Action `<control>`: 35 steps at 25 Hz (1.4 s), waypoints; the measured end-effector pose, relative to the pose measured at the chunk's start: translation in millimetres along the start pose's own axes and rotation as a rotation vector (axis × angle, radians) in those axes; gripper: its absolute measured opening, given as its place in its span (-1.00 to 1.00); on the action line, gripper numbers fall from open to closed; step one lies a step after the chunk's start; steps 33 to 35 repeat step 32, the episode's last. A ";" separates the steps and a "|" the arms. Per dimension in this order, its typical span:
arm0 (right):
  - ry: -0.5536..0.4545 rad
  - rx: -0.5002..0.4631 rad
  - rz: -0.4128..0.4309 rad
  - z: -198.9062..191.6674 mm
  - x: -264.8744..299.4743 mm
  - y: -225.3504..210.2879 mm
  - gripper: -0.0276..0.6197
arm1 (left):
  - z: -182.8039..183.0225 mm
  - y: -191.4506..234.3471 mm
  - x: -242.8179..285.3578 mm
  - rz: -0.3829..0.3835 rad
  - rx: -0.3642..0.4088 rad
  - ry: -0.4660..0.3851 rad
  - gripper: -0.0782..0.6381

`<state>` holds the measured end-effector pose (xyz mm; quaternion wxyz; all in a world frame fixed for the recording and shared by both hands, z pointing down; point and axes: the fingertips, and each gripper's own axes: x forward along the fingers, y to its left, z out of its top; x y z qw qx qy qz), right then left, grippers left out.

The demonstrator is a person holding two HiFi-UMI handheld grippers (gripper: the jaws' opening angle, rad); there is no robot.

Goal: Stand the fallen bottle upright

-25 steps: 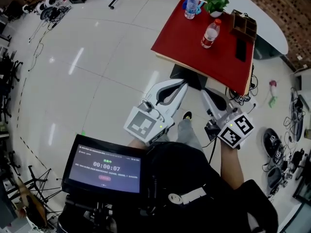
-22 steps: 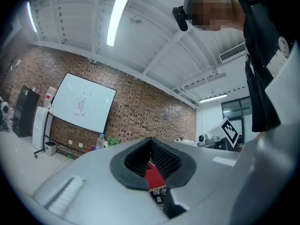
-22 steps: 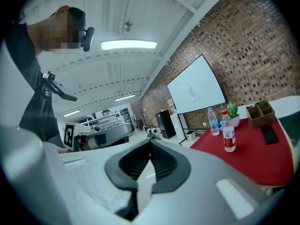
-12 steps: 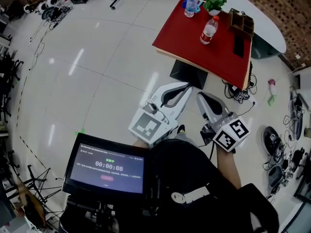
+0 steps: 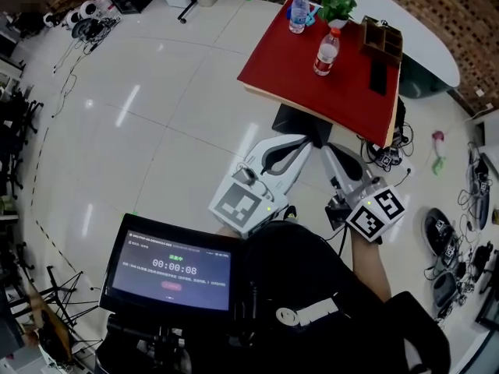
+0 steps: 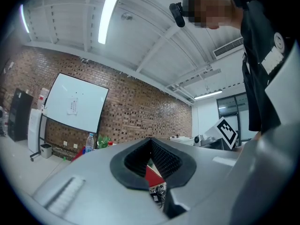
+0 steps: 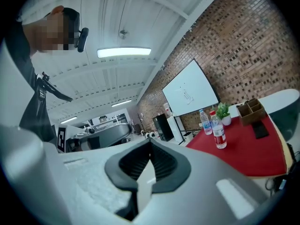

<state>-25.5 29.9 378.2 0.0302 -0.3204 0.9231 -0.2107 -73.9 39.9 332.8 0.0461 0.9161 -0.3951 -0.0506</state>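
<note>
Clear plastic bottle with red cap and label [image 5: 326, 51]: upright on the red table [image 5: 296, 68], toward its far side.
Clear blue-labelled plastic bottle [image 5: 299, 11]: upright at the far corner.

lab-ish office space: red brick wall [image 6: 140, 111], big white whiteboard [image 6: 75, 108], glossy white tile floor [image 5: 156, 92], black cables and gear [image 5: 466, 269] heaped along edges, long fluorescent ceiling tube [image 7: 124, 52].

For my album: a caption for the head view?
Left claw and right claw, both shut, facing a red table; red-capped bottle and blue-labelled bottle upright.

Screen timer [image 5: 173, 260] one second later
</note>
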 end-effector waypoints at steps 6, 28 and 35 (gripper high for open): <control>0.037 -0.064 -0.040 -4.3 -3.1 -15.5 -0.91 | -1.6 -5.0 13.8 -0.001 0.006 0.006 -0.76; 0.027 -0.105 -0.022 7.7 2.1 -30.8 -0.91 | 0.8 3.1 32.9 0.027 0.034 -0.008 -0.76; 0.025 -0.108 -0.015 7.6 2.3 -30.5 -0.91 | 1.1 1.6 31.9 0.026 0.037 -0.016 -0.76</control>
